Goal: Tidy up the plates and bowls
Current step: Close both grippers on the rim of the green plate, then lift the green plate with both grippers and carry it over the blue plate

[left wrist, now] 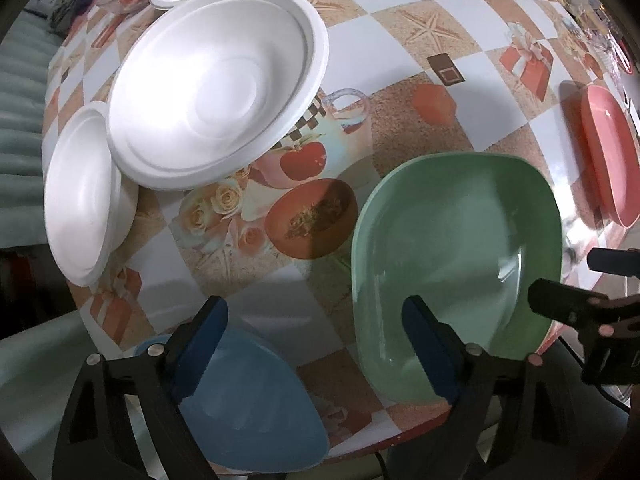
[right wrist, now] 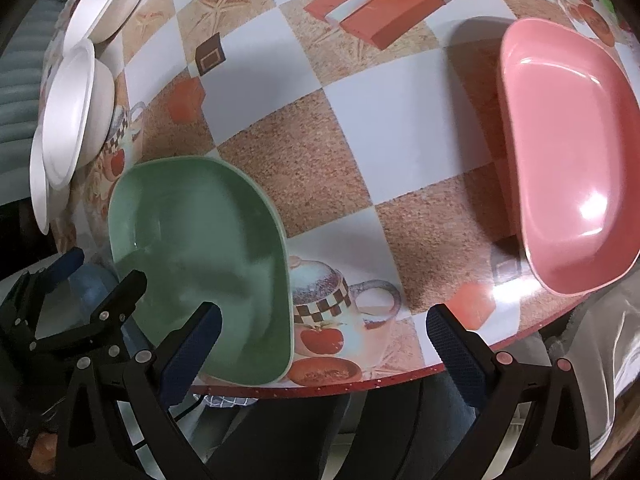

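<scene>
My left gripper (left wrist: 316, 348) points straight down over the near table edge, jaws wide apart with nothing between the pads; one blue pad hangs over the blue dish (left wrist: 256, 404), the other over the near end of the green dish (left wrist: 452, 256). My right gripper (right wrist: 324, 344) is also spread wide and empty, angled down at the patterned tablecloth (right wrist: 304, 120) between the green dish and the pink dish (right wrist: 568, 160). Risks, as I judge them: the blue dish overhangs the table rim, so a clumsy contact from above could tip it to the floor. The green dish lies close to the edge too; a pad pushing on its sloped wall rather than pinching the rim would likely skid it on the glossy cloth. The two grippers sit near each other at the green dish, and a collision is possible if both go for it. Appearance: the three coloured dishes are shallow, rounded-rectangular, smooth and shiny, probably plastic, each lying upright and apart from the others. The white foam bowls (left wrist: 216, 84) are grouped at the far left, rims overlapping and some tilted against each other, so unsorted; light enough to shift at a touch.
</scene>
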The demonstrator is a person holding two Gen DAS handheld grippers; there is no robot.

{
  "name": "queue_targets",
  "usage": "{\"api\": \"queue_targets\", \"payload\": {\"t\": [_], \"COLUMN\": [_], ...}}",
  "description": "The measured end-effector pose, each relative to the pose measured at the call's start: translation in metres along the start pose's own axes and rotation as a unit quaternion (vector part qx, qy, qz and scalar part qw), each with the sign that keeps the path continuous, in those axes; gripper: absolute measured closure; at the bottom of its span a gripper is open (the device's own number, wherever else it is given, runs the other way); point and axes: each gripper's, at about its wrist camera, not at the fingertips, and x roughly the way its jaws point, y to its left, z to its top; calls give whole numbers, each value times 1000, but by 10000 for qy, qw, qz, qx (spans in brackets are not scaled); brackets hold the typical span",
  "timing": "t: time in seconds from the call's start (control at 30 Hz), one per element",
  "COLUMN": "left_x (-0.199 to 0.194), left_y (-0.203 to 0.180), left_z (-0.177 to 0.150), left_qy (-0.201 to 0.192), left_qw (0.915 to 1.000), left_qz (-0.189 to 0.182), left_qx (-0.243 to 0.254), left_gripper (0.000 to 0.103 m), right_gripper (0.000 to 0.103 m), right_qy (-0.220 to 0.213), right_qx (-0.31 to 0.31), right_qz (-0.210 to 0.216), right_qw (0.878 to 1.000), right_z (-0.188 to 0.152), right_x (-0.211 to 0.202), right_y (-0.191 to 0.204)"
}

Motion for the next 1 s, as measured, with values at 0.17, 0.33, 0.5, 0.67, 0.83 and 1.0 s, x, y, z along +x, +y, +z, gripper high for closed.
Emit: {"api": "queue_targets", "payload": {"t": [0.17, 0.33, 0.5, 0.67, 0.83, 1.0], "left_x": [10, 20, 26, 14, 12, 13], "left_y": [-3, -1, 7, -15, -27, -27], "left_z": [9, 10, 8, 9, 0, -5], "left_qy": [-20, -14, -23, -139, -300, -352], "left_qw": [10000, 9998, 9991, 9980, 9982, 9979], "left_qz": [-7, -89, -229, -472, -360, -300], "left_qx": [-48, -172, -353, -406, -386, -445], "left_gripper": [13, 22, 31, 60, 77, 81], "right_gripper": [5, 16, 49, 63, 69, 86], "right_qy": [5, -83, -203, -190, -168, -100], "right_qx": [29, -51, -260, -454, -633, -741], "right_qz": [-73, -93, -221, -233, -142, 17], "right_qw": [10000, 9999, 9992, 9985, 9978, 9972], "right_z": [1, 3, 3, 4, -2, -13], "right_x": [6, 10, 4, 5, 11, 22], "right_y": [9, 12, 21, 28, 38, 46]}}
